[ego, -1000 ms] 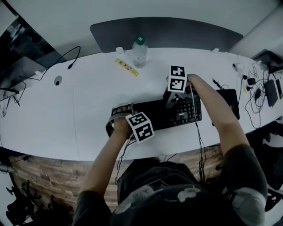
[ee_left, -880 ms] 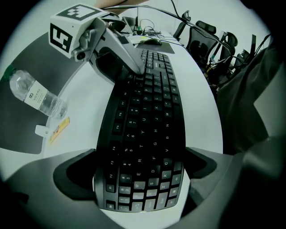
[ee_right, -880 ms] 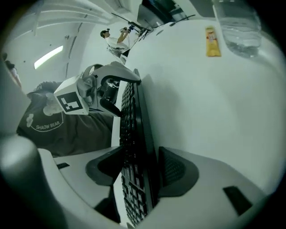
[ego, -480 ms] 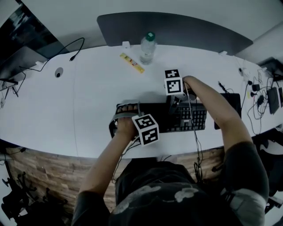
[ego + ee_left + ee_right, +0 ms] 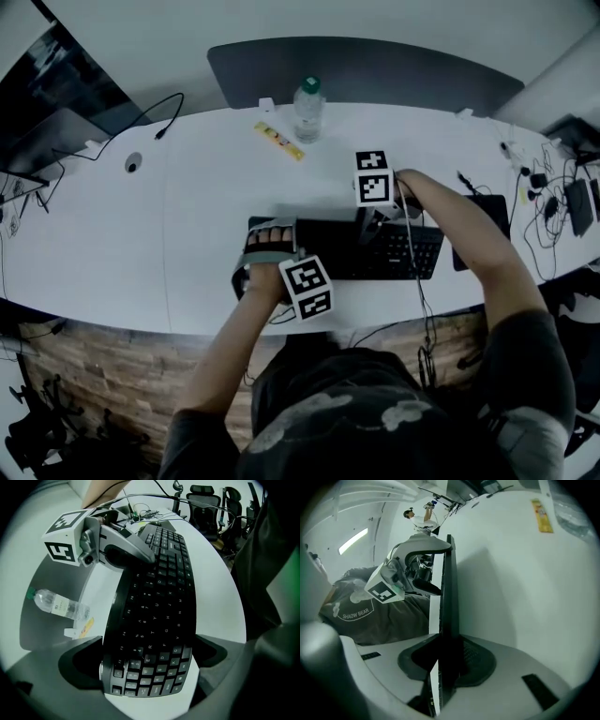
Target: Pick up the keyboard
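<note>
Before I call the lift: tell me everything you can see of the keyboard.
The keyboard is black, plastic-looking, gently curved, with pale-lettered keys, lying lengthwise near the front edge of the white table. The left claw straddles its left end, pads against both long edges. The right claw, whose jaws have just been closing, pinches its far edge mid-length. Whether it has left the table I cannot tell.

I see white oval table [image 5: 187, 225] | far side: water bottle [image 5: 307, 111], yellow strip [image 5: 278, 141] just beside it | left: black cable [image 5: 165, 117], round port [image 5: 133, 162] | right end: cable tangle [image 5: 547, 187], black pad [image 5: 484, 225] | near edge: keyboard [image 5: 380, 249], resting or lifted unclear
</note>
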Demonstrator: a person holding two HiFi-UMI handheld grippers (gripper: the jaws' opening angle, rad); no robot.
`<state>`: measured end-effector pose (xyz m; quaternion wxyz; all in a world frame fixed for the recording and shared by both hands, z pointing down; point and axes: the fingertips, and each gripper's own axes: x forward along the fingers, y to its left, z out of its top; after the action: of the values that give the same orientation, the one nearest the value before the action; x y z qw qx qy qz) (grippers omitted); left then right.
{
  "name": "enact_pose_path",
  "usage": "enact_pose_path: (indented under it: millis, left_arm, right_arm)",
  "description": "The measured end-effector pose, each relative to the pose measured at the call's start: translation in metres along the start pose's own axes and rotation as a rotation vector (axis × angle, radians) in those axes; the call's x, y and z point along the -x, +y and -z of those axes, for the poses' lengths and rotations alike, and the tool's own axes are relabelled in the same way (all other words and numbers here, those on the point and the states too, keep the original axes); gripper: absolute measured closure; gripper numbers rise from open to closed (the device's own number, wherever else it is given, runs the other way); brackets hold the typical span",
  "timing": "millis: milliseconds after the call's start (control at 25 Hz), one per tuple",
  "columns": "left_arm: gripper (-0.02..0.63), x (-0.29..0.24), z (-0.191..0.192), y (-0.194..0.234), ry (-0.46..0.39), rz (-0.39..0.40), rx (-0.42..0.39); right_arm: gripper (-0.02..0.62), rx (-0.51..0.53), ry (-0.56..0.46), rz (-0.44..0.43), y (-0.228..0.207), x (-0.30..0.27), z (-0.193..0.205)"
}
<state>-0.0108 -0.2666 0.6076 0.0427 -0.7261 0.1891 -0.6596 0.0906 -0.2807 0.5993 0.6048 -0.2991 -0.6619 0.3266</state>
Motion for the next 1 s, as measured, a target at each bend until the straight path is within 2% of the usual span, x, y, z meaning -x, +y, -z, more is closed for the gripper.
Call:
enact_pose_path:
  millis: [200,360,480,600,800,1000]
  left_arm:
    - [0.020,0.031,-0.003,0.013,-0.104,-0.073,0.210]
    - [0.021,0.065,0.008,0.021,-0.168,-0.129,0.388]
    - [0.021,0.082,0.023,0.013,-0.209,-0.123,0.518]
    - [0.021,0.090,0.036,-0.004,-0.236,-0.104,0.617]
    - [0.021,0.098,0.037,-0.026,-0.342,-0.061,0.777]
    - [0.025,0.110,0.025,-0.044,-0.488,-0.009,0.920]
  right_arm:
    - [0.511,0.009,-0.094,0.101,0.014,0.006,-0.001]
    - [0.516,-0.007,-0.209,0.229,0.024,0.017,-0.001]
    - [0.520,-0.045,-0.299,0.328,0.033,0.021,-0.001]
    - [0.522,-0.107,-0.378,0.387,0.044,0.020,0.003]
    - [0.522,-0.193,-0.535,0.411,0.066,0.020,0.008]
    - [0.522,-0.250,-0.754,0.436,0.087,0.018,0.010]
